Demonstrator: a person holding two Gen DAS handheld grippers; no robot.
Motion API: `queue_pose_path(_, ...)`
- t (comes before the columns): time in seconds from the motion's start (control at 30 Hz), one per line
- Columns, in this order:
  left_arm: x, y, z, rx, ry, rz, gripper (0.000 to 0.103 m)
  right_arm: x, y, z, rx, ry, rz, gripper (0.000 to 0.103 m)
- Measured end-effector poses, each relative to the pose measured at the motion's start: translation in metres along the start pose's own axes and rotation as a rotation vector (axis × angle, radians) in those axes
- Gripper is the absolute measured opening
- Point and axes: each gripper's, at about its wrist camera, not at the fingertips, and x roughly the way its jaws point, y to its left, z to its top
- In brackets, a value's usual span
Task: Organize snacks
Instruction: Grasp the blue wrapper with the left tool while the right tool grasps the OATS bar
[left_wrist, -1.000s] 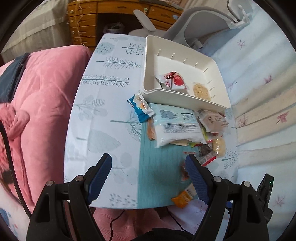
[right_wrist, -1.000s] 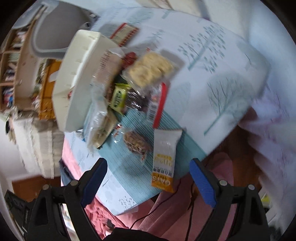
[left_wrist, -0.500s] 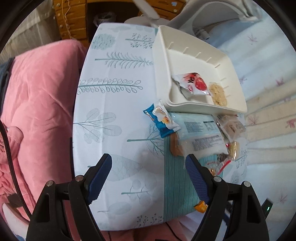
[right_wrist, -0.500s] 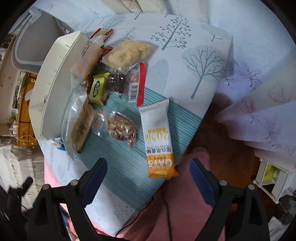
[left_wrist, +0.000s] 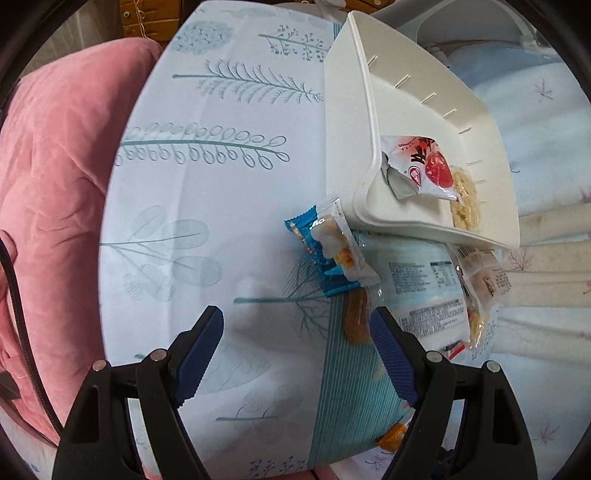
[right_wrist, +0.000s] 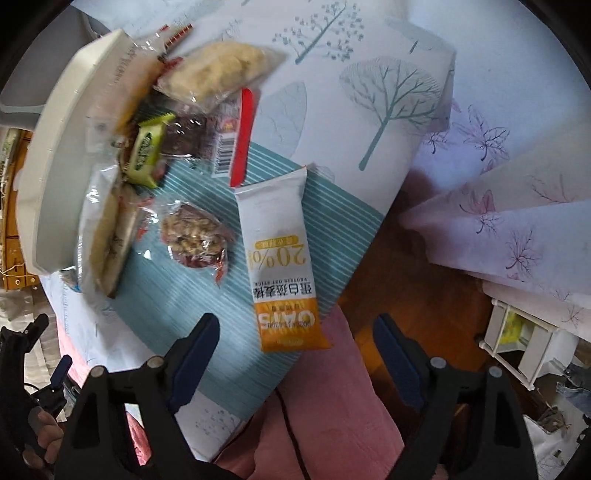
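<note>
A white tray (left_wrist: 369, 122) on the leaf-print table holds a red-and-white packet (left_wrist: 424, 166) and a rice cracker (left_wrist: 465, 199). A blue packet (left_wrist: 332, 254) lies at the tray's near corner, overlapping a large pale packet (left_wrist: 417, 291). My left gripper (left_wrist: 295, 325) hangs open above the cloth just short of the blue packet, holding nothing. In the right wrist view an orange-and-white oat bar (right_wrist: 280, 258) lies beside a nut packet (right_wrist: 194, 236), a green packet (right_wrist: 146, 151) and a pale biscuit bag (right_wrist: 221, 70). My right gripper (right_wrist: 295, 328) points down over the bar's orange end, its jaws closing but not touching it.
A pink quilt (left_wrist: 51, 184) lies left of the table, with wooden drawers (left_wrist: 147, 18) behind. The oat bar's end overhangs the table edge above pink cloth and a cable (right_wrist: 288, 424). Floral bedding (right_wrist: 517, 184) lies to the right. A hand (right_wrist: 40, 439) shows at lower left.
The left gripper dropped closer to the table and shifted left, bringing the blue packet near its fingers. The right gripper moved nearer the oat bar and its jaws narrowed slightly.
</note>
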Motion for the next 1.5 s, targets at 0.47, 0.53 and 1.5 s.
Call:
queue_pose_path(0.47, 0.057, -0.011, 0.031, -0.107, 0.057, 0.028, 0.080, 0.026, 0.015, 0.037, -0.076, 0.116, -0.025, 0.064)
queue_pose_path(0.53, 0.063, -0.013, 0.037, -0.118, 0.063, 0.029, 0.077, 0.030, 0.015, 0.044, -0.074, 0.142, -0.034, 0.063)
queue_pose_path(1.5, 0.068, -0.018, 0.040, -0.179, 0.073, 0.177, 0.028, 0.043, -0.009, 0.059, -0.060, 0.234, -0.010, 0.039)
